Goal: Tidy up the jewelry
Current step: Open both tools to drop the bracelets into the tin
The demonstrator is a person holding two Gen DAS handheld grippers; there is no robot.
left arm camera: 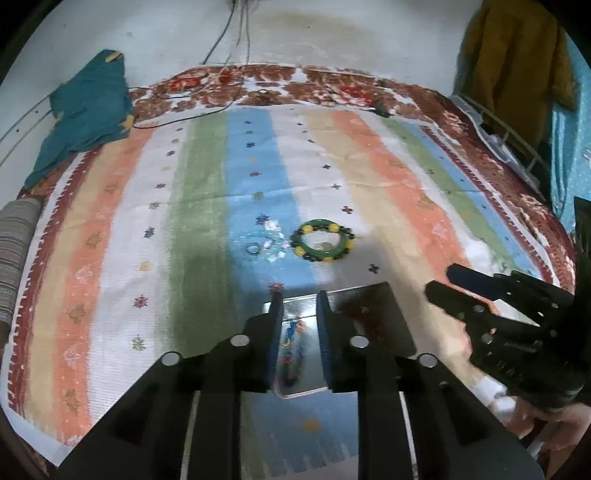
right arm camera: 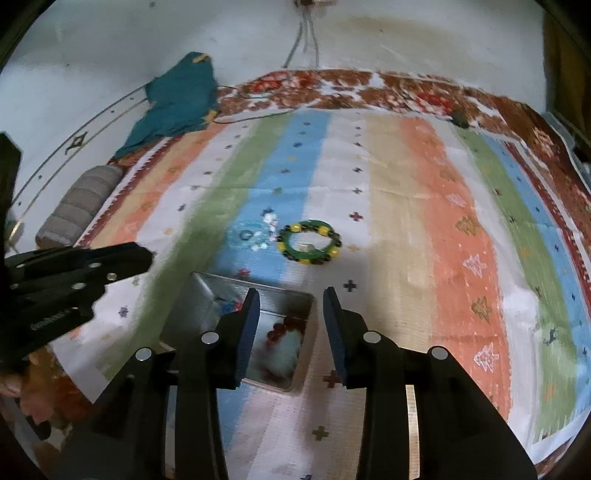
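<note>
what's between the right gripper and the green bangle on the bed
Nothing visible blocks it. The right gripper hangs open above the metal box, and only bare striped cloth lies between the box and the green bangle.

A striped cloth (left arm camera: 207, 206) in green, blue, cream and orange bands is covering a red floral bedspread (left arm camera: 332, 86). A teal garment (left arm camera: 86, 110) is lying at the far left corner, cables (left arm camera: 221, 40) are hanging down the stained white wall (left arm camera: 332, 33), and a mustard garment (left arm camera: 513, 55) is hanging at right.
</note>
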